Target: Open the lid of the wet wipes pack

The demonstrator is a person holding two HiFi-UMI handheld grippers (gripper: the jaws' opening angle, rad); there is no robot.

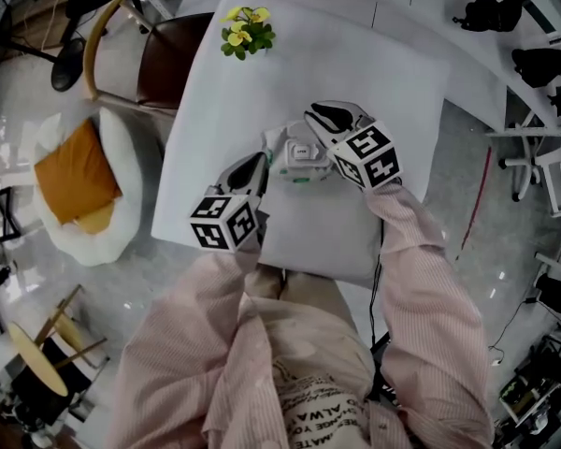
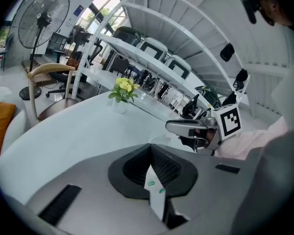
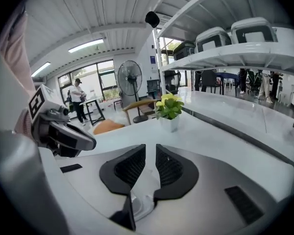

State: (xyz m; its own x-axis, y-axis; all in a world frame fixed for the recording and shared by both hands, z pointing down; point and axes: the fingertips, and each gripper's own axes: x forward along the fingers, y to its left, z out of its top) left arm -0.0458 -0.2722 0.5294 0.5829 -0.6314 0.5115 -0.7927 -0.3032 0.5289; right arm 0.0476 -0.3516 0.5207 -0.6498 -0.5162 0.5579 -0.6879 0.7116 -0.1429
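Pack [image 1: 299,157] sits mid-worktop [image 1: 355,73]. The left gripper [image 1: 259,165] is at its near-left end and the right gripper [image 1: 323,118] over its right side, so the two flank it. Plant [image 1: 248,31] at the far edge, well behind the pack. Chair [image 1: 164,59] against the far-left corner, with a fan [image 2: 43,21] beyond it. On the floor to the left, a seat [image 1: 122,157] with a cushion [image 1: 75,171] on it.

The left tool [image 2: 151,169] pinches a thin edge of the wet wipes pack [image 2: 157,199].

Partial print, perhaps "ALWA", on person's garment [image 1: 320,408]
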